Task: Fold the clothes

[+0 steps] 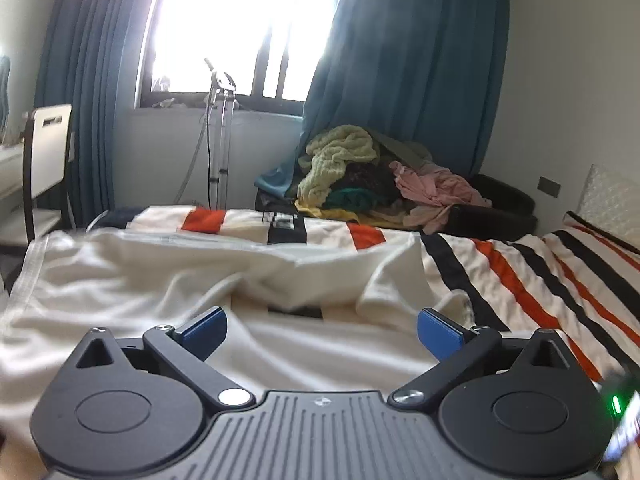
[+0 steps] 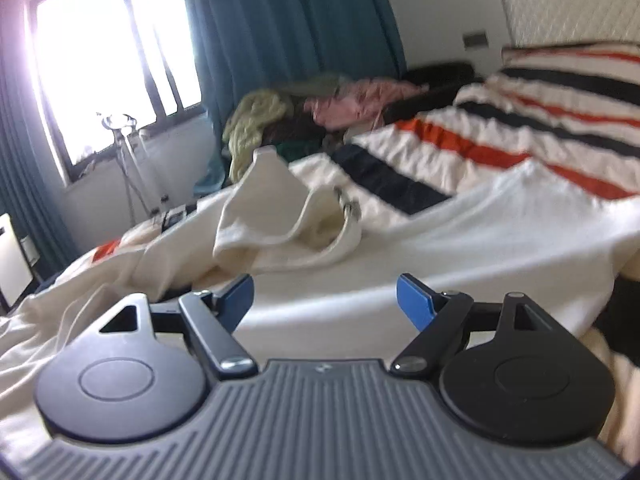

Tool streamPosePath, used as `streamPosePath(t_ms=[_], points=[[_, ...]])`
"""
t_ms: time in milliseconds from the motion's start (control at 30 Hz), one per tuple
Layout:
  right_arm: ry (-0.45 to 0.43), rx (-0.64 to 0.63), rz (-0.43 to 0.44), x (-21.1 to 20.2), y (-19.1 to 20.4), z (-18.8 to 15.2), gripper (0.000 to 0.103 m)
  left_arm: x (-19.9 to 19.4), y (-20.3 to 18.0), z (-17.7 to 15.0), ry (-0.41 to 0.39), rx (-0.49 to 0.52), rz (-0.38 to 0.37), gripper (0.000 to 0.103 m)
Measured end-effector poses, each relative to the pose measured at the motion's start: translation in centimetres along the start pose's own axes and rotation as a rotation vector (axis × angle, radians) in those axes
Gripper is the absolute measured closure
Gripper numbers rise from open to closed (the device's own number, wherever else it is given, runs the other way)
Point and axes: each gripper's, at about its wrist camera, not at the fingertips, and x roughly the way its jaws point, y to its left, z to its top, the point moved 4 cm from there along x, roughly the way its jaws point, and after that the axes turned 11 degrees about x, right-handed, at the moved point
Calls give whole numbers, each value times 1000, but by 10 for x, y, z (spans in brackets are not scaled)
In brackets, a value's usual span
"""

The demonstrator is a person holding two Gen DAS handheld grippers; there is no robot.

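Both tools sit lowest in their views, over pale cloth. Left tool (image 1: pixel 322 330) has its blue pads spread wide with nothing between them; right tool (image 2: pixel 325 300) also stands spread, its pads clear of the fabric below.

Largest is the bed (image 1: pixel 560 280), covered by a cream spread with orange and black stripes. On it lies the cream garment (image 1: pixel 160 280), rumpled, taking up most of the near side. Its hemmed edge (image 1: pixel 30 276) runs down the left of the left view, close to the bed's side. In the right view a sleeve or corner of it (image 2: pixel 280 216) is turned up into a loose fold, with a ribbed band along its lower rim. Striped bedding to the right of the garment lies bare, up to the pillow (image 2: pixel 572 60) at the headboard.

Beyond the bed's far edge a heap of clothes (image 1: pixel 360 172), yellow-green, pink and dark, rests partly on a dark seat (image 1: pixel 504 204); whether the seat holds all of it I cannot tell. Teal curtains (image 1: pixel 400 80) frame the bright window (image 1: pixel 240 28). A thin metal stand (image 1: pixel 220 128) rises below it, and a pale chair (image 1: pixel 48 152) stands at the far left.
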Motion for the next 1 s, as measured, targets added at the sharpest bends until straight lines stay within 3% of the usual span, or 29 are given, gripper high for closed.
streamPosePath(t_ms=[200,333,433,600,733,867,967,1000], points=[[118,50,50,-2,1,-7,22,-23,10,-43,23,-42,40,1],[156,50,67,1,6,-14,22,-31,17,-54,8,-44,53,1],[180,127,77,15,3,-8,22,-27,22,-58,-5,-35,70,1],[213,293,1,62,-13,33,22,-7,28,-71,23,-74,63,1],[236,157,-120,129,-17,58,23,14,25,-79,63,-67,40,1],[258,-27,-183,183,-19,66,32,27,25,-85,83,-59,35,1],[257,-122,-137,209,-11,80,73,31,32,-88,100,-90,24,1],[249,-132,-107,214,-7,89,81,31,35,-88,102,-107,18,1]])
